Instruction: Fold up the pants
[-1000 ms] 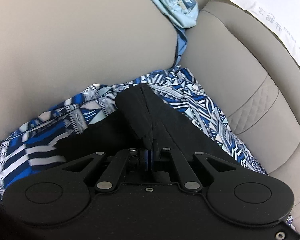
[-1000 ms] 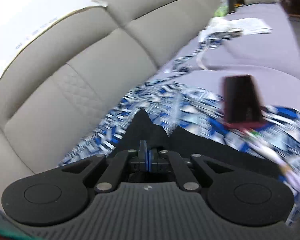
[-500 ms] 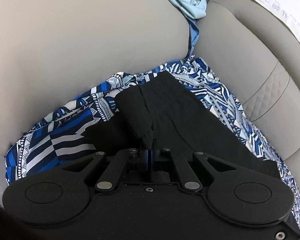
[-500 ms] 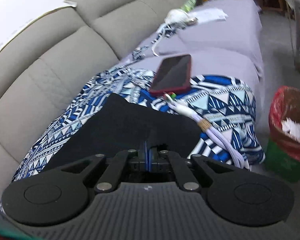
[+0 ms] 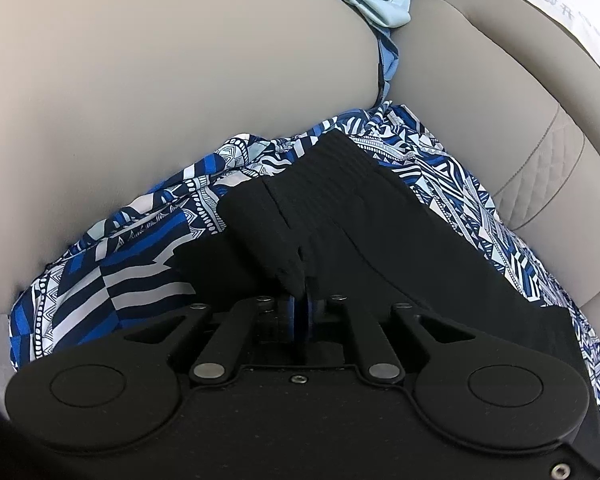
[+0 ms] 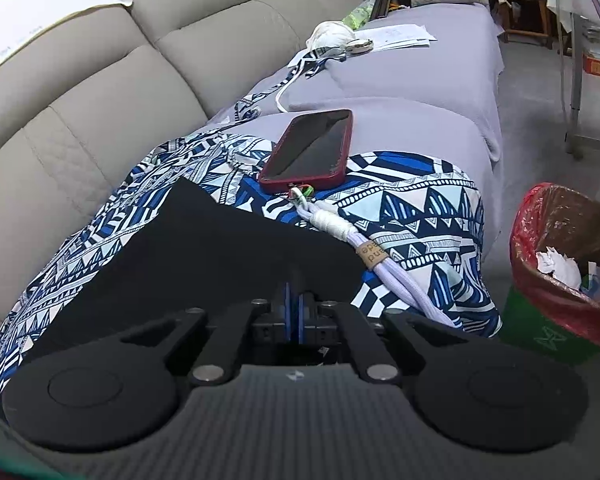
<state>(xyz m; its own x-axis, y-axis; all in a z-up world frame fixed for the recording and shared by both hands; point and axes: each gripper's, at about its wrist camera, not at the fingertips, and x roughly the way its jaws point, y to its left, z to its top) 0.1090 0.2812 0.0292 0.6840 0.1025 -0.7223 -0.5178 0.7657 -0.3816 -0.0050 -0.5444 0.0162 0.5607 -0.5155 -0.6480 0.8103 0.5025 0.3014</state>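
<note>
The black pants [image 5: 364, 216] lie on the patterned blanket [image 5: 140, 256] on the sofa [image 5: 180, 80], now spread flatter than a moment ago, waistband at the far end, so a fold looks ready. The left gripper [image 5: 299, 304] and the right gripper [image 6: 293, 300] each pinch black cloth tightly. A tag on the phone [image 6: 312, 146] strap reads partly "nd"; the rest is unreadable.
</note>
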